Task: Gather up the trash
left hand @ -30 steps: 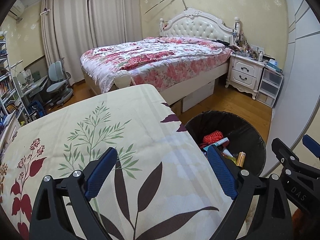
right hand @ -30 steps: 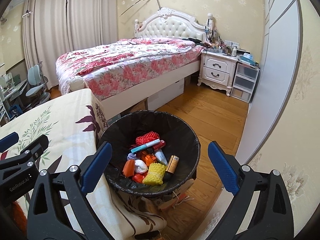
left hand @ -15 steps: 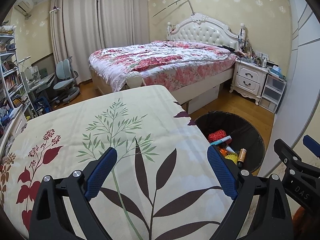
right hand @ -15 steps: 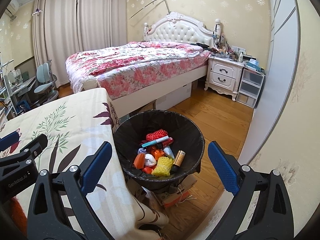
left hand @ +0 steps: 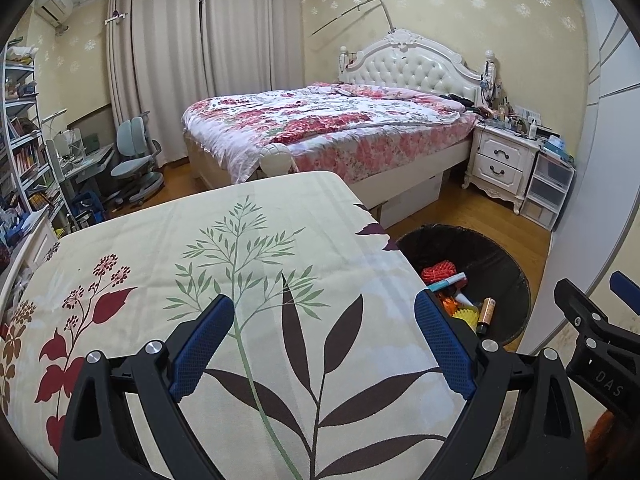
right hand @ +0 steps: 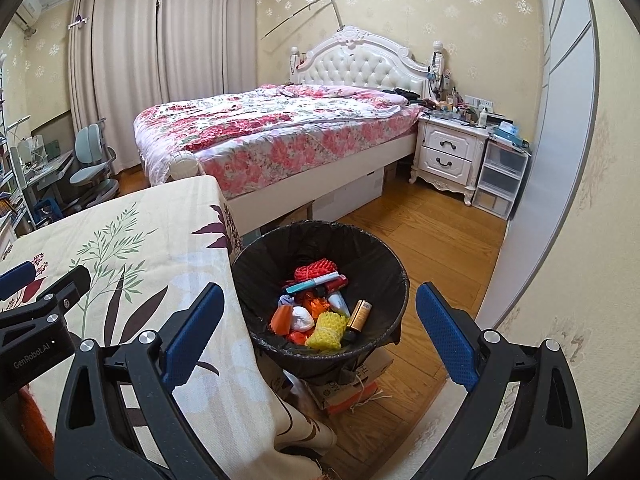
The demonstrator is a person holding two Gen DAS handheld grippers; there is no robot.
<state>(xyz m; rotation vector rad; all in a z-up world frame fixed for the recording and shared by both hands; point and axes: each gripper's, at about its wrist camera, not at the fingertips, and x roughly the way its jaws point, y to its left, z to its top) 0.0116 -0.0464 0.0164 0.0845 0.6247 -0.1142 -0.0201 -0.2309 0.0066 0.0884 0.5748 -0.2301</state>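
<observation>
Right view shows yellow net (right hand: pixel 326 330) in bin (right hand: pixel 394 280); left view doesn't.

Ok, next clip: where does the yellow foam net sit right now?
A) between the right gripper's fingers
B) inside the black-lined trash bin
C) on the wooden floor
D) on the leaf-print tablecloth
B: the right wrist view shows the yellow foam net lying among other trash inside the trash bin, while the right gripper is open and empty.
</observation>
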